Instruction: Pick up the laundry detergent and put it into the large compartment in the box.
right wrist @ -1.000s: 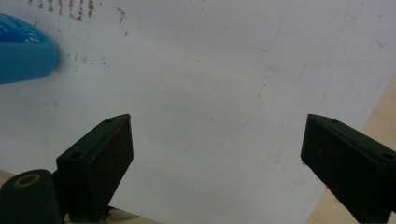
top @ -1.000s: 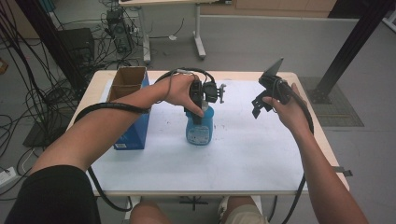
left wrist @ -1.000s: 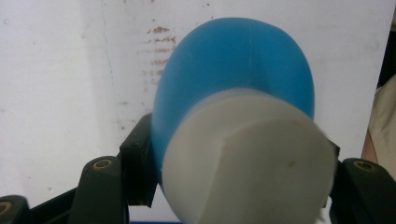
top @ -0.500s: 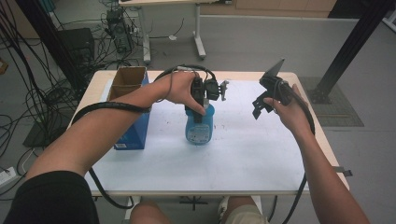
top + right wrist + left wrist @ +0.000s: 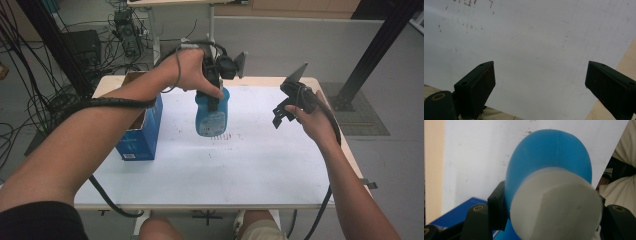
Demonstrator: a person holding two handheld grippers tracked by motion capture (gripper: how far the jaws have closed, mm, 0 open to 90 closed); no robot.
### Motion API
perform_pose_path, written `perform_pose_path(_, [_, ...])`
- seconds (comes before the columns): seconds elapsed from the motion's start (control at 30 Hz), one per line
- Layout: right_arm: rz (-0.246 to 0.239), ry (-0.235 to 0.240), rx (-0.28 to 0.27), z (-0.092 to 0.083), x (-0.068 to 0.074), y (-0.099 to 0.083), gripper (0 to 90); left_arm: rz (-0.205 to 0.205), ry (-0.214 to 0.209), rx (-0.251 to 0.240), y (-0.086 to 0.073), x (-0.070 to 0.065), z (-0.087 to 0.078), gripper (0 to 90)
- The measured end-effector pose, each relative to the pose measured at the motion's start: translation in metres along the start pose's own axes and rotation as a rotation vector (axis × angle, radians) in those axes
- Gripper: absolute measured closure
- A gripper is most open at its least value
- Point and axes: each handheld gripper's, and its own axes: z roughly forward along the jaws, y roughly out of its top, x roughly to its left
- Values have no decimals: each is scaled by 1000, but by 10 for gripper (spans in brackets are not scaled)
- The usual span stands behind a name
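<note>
A blue bottle [image 5: 211, 118] with a white cap [image 5: 556, 205] hangs in the air above the white table top [image 5: 240, 165], upright. My left gripper [image 5: 214, 97] is shut on its upper part, with the black jaws pressed against both sides just below the cap, as the left gripper view shows. My right gripper [image 5: 281, 116] hovers to the right of the bottle above the table. In the right gripper view its jaws [image 5: 539, 85] stand wide apart with nothing between them, over bare white surface.
An open blue cardboard box [image 5: 142, 127] stands at the table's left side, close beside the lifted bottle. Small dark red specks [image 5: 222, 137] mark the table under the bottle. Cables and equipment lie on the floor beyond the table's far left.
My left gripper has lifted the blue bottle straight up off the table. The right gripper has stayed where it was.
</note>
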Motion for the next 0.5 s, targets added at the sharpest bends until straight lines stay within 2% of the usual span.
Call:
perform_pose_path(0.2, [-17,1,-1,-2,0,-4,91,-222,0,-23,-10,12,-46,376])
perform_pose_path(0.3, [-17,2,-3,-3,0,-6,91,-296,6,-33,-17,16,-66,376])
perform_pose_path(0.37, [-21,4,-6,-4,-1,-8,90,-327,19,-37,-21,17,-78,376])
perform_pose_path(0.5, [-20,8,-11,-5,-5,-10,90,-416,51,-44,-32,19,-108,376])
